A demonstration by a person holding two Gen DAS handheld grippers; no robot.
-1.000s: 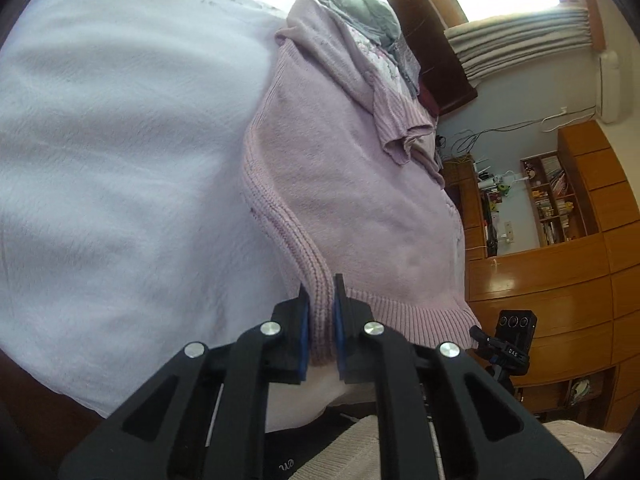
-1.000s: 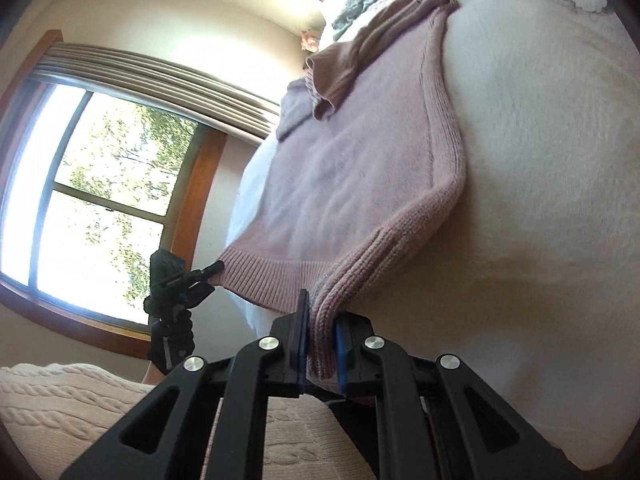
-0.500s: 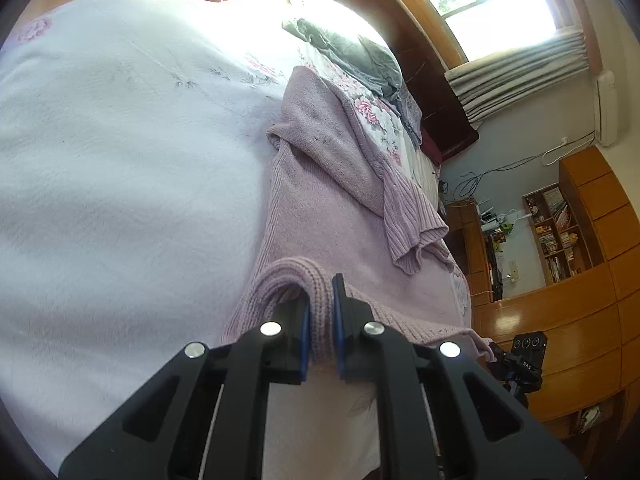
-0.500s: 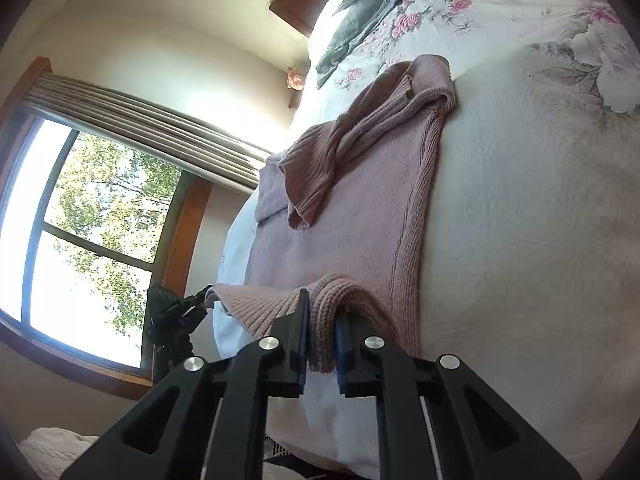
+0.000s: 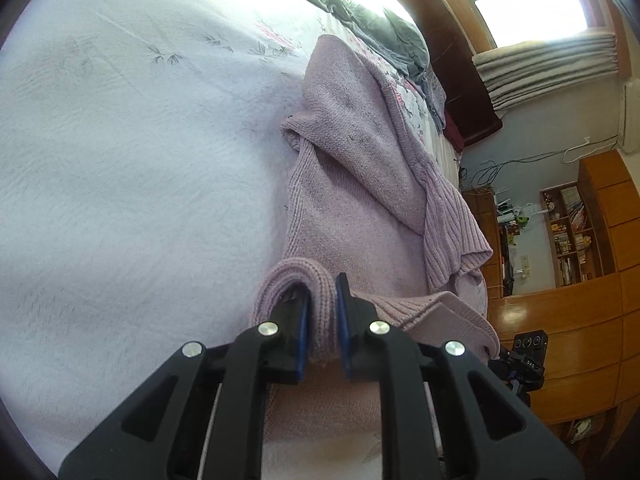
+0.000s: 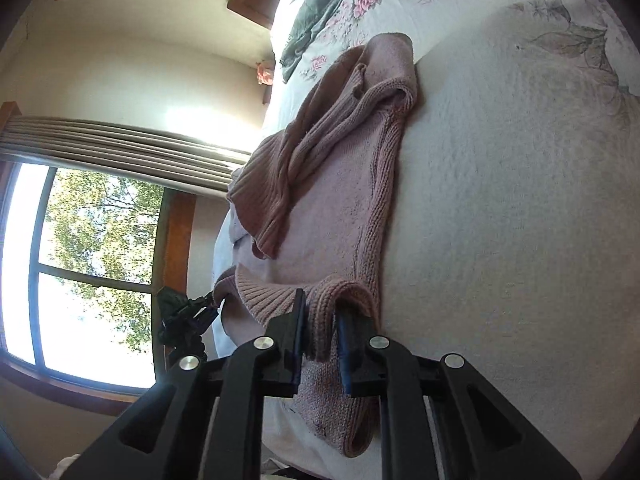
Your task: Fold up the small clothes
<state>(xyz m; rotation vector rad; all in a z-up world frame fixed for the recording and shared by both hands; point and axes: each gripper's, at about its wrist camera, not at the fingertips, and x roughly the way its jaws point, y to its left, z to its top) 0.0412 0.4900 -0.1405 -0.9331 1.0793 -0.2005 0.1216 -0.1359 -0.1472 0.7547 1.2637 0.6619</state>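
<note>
A pink knitted sweater (image 5: 352, 216) lies on a white floral bedspread (image 5: 140, 160), its sleeves folded across the body. My left gripper (image 5: 322, 322) is shut on the ribbed bottom hem at one corner, which is doubled over the lower body. In the right wrist view the same sweater (image 6: 332, 216) is seen from the other side. There my right gripper (image 6: 320, 332) is shut on the other hem corner, also lifted and folded forward. The other gripper (image 6: 188, 316) shows at the far hem corner.
A grey garment (image 5: 372, 28) lies crumpled near the wooden headboard (image 5: 452, 60). Wooden cabinets and shelves (image 5: 572, 232) stand beyond the bed. A window with rolled blinds (image 6: 88, 240) is on the other side. The bedspread (image 6: 512, 220) stretches wide beside the sweater.
Both grippers have carried the hem corners forward up over the sweater's body, so its lower part now lies doubled. The grip on the hem is unchanged.
</note>
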